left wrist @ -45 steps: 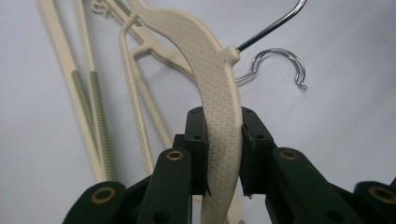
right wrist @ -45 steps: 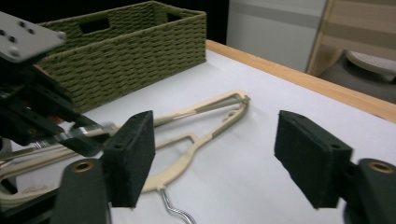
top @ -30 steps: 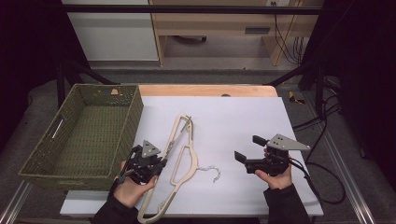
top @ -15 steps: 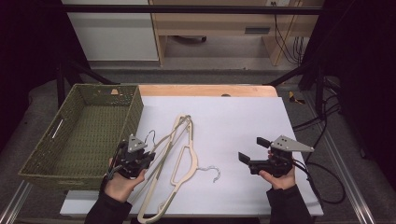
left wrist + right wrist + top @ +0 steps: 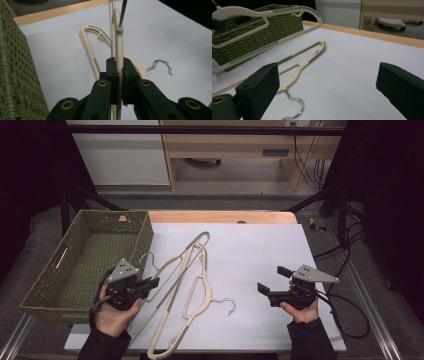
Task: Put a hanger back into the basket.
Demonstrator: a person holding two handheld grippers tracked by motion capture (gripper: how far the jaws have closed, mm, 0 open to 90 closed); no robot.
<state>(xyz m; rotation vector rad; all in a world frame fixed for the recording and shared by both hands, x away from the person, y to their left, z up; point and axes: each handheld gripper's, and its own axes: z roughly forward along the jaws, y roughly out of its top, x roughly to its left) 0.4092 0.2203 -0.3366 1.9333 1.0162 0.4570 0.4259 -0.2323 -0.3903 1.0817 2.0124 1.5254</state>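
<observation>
The left gripper (image 5: 150,283) is clamping a cream hanger (image 5: 175,270) by its neck, jaws closed tight on it, just right of the basket (image 5: 60,285) wall. That hanger is tilting up off the white sheet (image 5: 260,250). A second hanger (image 5: 197,305) is lying flat in the middle, its hook (image 5: 227,304) pointing right. The right gripper (image 5: 267,285) is hovering with jaws wide, holding nothing. Bare sheet is lying open between the hook and that gripper, and toward the far edge.

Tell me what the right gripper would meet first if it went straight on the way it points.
The right gripper is open and points left across the table. Straight ahead, it would probably first meet the hanger lying flat, near its metal hook; depth is unclear, so it may pass just above.
</observation>
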